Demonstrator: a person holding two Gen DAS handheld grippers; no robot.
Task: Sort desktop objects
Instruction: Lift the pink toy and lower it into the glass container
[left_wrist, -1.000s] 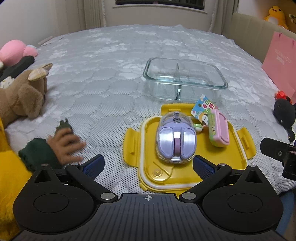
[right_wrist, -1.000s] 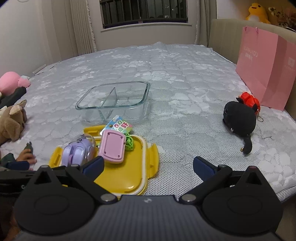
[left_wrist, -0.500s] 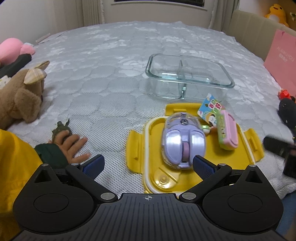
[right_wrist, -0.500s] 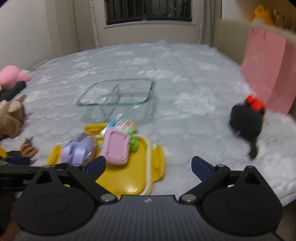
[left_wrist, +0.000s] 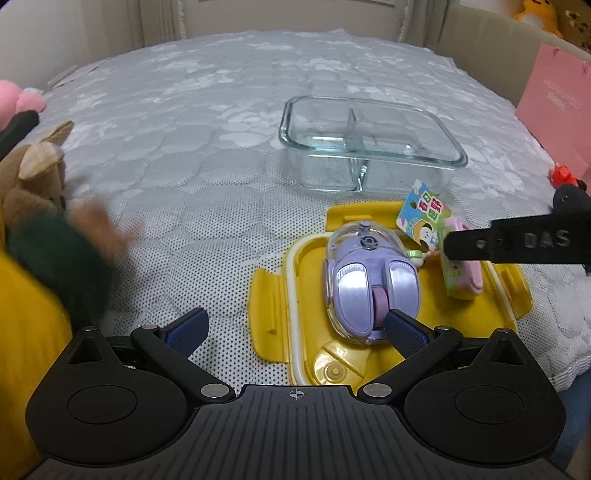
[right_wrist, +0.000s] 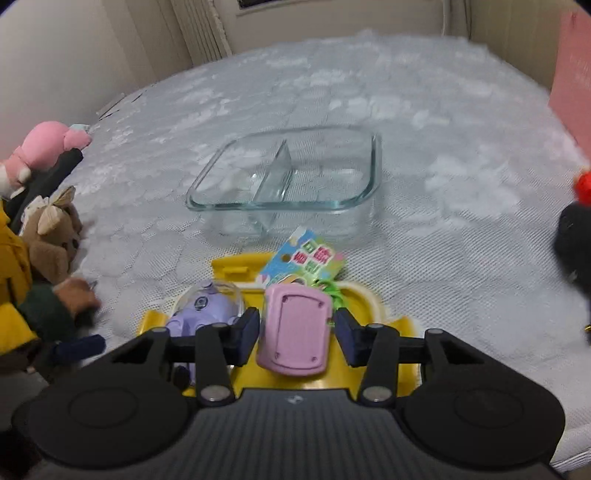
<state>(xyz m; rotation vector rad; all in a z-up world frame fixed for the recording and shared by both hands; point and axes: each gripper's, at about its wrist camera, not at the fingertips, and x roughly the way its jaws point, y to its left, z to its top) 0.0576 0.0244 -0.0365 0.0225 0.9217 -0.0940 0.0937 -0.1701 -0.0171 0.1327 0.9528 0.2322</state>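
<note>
Since a second ago the right claw (right_wrist: 297, 334) has swung in over the yellow lid (right_wrist: 373, 301) on the bed (right_wrist: 424, 221), and its jaws are closing around the pink case (right_wrist: 295, 328), not yet pressing it. The left claw (left_wrist: 295, 326) hangs wide apart, one finger by the purple mouse (left_wrist: 369, 280) on the lid. The glass container (left_wrist: 369, 142) sits just beyond.

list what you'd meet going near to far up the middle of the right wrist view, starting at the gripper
right gripper, its jaws closing around the pink case between them, not yet pressing → yellow lid under it → colourful packet → glass container, both compartments holding nothing → grey quilted bedspread
</note>
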